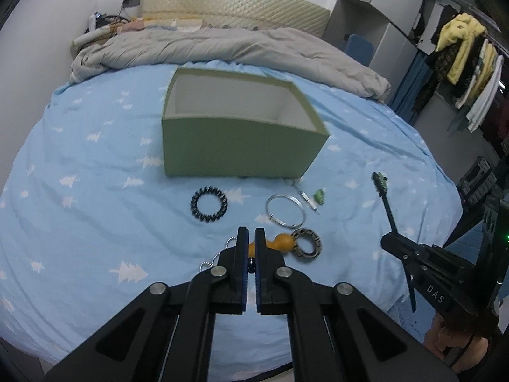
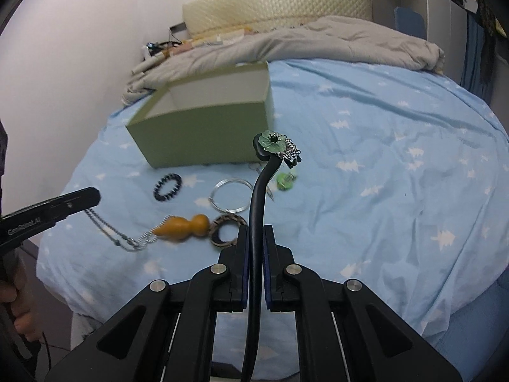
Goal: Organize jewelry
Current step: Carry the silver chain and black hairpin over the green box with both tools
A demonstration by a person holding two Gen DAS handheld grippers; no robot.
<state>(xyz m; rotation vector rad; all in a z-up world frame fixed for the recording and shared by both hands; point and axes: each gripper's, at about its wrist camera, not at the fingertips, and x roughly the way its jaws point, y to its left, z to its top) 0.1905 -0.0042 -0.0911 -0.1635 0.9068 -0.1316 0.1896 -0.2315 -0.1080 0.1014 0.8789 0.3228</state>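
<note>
My left gripper (image 1: 251, 230) is shut on the thin silver chain (image 2: 108, 232) of a necklace. The chain hangs from its tip (image 2: 95, 194) down to an orange gourd pendant (image 1: 283, 242) (image 2: 184, 227) low over the blue sheet. My right gripper (image 2: 256, 227) is shut on a black hair stick (image 2: 256, 207) with a green flower head (image 2: 273, 141), held upright above the bed; it also shows in the left wrist view (image 1: 386, 202). On the sheet lie a black spiral band (image 1: 209, 203), a silver bangle (image 1: 285, 210), a patterned ring (image 1: 307, 243) and a small green charm (image 1: 319, 196). An open green box (image 1: 235, 143) (image 2: 206, 127) stands behind them.
A grey duvet (image 1: 222, 47) and a cream pillow (image 1: 235, 3) lie beyond the box at the head of the bed. Clothes hang on a rack (image 1: 461, 51) to the right. The bed's edge (image 1: 458, 197) drops off at right; a hand (image 2: 16, 299) holds the left gripper.
</note>
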